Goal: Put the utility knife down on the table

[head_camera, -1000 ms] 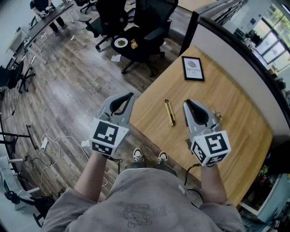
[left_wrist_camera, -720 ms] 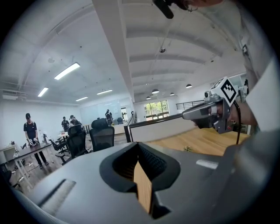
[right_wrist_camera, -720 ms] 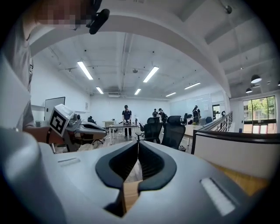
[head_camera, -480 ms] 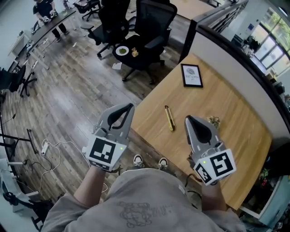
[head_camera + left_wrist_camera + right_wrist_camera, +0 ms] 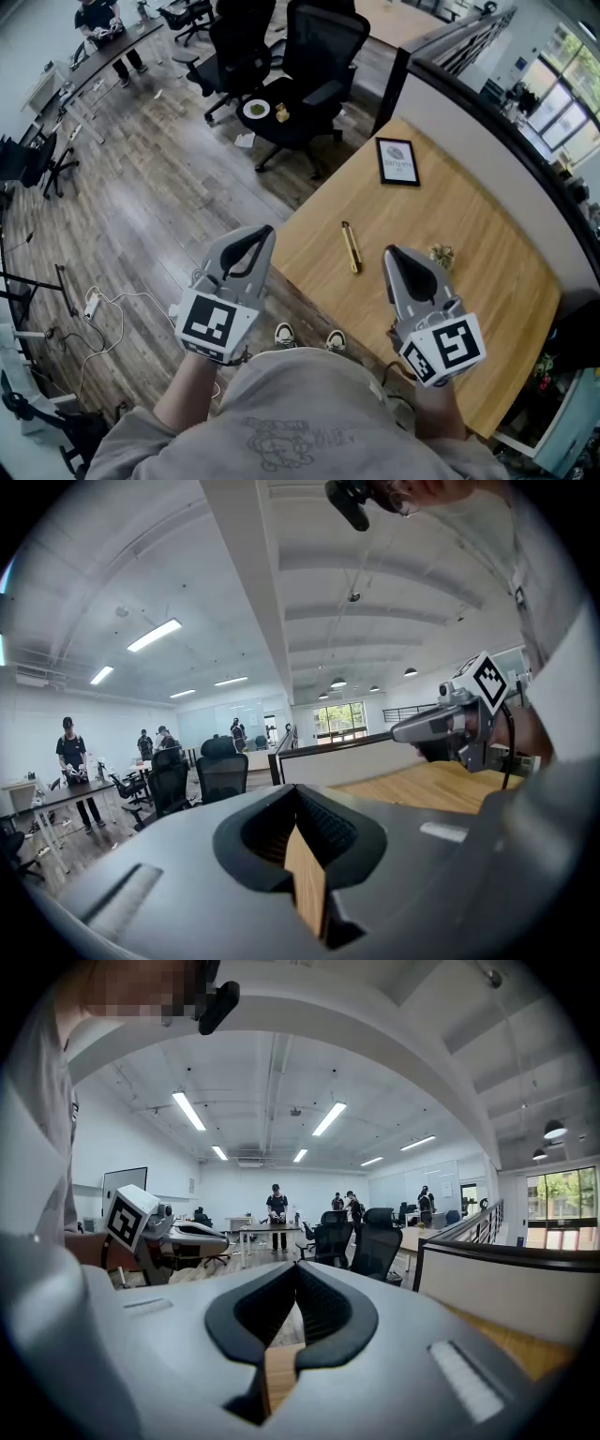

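Jaws closed and empty on left gripper (image 5: 268, 230) and right gripper (image 5: 390, 252). Utility knife (image 5: 351, 247) lies on the desk (image 5: 469, 216) between them, visible only in head view.

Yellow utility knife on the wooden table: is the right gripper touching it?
Apart. Head view shows bare wooden table between the right gripper and the yellow utility knife.

Framed card (image 5: 397, 162): print too small to read. Small clump (image 5: 441, 253): possibly dried plant, unidentifiable. Utility knife (image 5: 351, 247): blade state indiscernible. Table (image 5: 478, 206): near edge partly behind right gripper (image 5: 392, 253).
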`<state>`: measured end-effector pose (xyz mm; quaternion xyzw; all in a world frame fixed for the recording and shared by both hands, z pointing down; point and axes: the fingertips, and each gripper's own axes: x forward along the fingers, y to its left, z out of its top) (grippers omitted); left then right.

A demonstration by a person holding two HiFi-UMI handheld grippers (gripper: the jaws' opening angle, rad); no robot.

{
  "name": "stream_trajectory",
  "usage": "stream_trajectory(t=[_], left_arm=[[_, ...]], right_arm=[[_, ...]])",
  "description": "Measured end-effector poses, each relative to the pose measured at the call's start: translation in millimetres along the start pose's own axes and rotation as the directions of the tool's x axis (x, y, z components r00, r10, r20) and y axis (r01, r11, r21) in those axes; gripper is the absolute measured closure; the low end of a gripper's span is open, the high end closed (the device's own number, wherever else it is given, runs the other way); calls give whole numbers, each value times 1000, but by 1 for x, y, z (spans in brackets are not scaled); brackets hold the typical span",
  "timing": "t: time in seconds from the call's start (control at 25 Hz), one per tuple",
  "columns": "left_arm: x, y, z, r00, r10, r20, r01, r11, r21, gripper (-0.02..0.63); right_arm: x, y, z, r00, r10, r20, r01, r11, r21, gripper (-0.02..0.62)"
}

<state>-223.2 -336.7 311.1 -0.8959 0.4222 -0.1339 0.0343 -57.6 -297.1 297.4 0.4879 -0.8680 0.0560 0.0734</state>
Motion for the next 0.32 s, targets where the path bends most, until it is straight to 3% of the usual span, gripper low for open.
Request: stream_trajectory(t=[0.32], left_arm=[[-2,-5,-3,1000,-10,-13,10,1000,16,606]], right_arm=[[-3,0,-8,1000,-6,-14,6,1000,3,583]])
